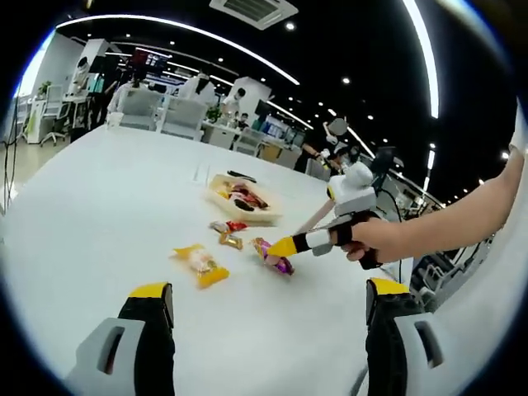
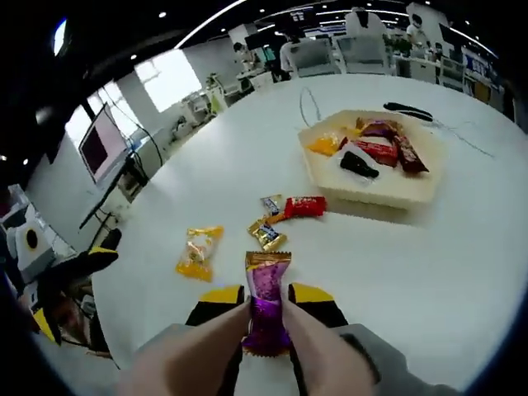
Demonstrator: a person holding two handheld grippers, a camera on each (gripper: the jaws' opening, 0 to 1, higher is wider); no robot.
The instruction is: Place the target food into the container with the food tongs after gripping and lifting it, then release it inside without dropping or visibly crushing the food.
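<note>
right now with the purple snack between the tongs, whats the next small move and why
Probably lift it straight up, then carry it toward the tray. The right gripper looks closed on the purple snack, which still lies at table level, with the tray farther off across the table.

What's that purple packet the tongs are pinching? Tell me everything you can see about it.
The purple snack packet is a small, shiny wrapped treat, foil-like, with gold crimped ends at top and bottom. It lies lengthwise on the white table, pinched at its middle between the two pale tong arms held by the right gripper. The left gripper view shows it at the tong tips, near other wrapped sweets and short of the tray.
</note>
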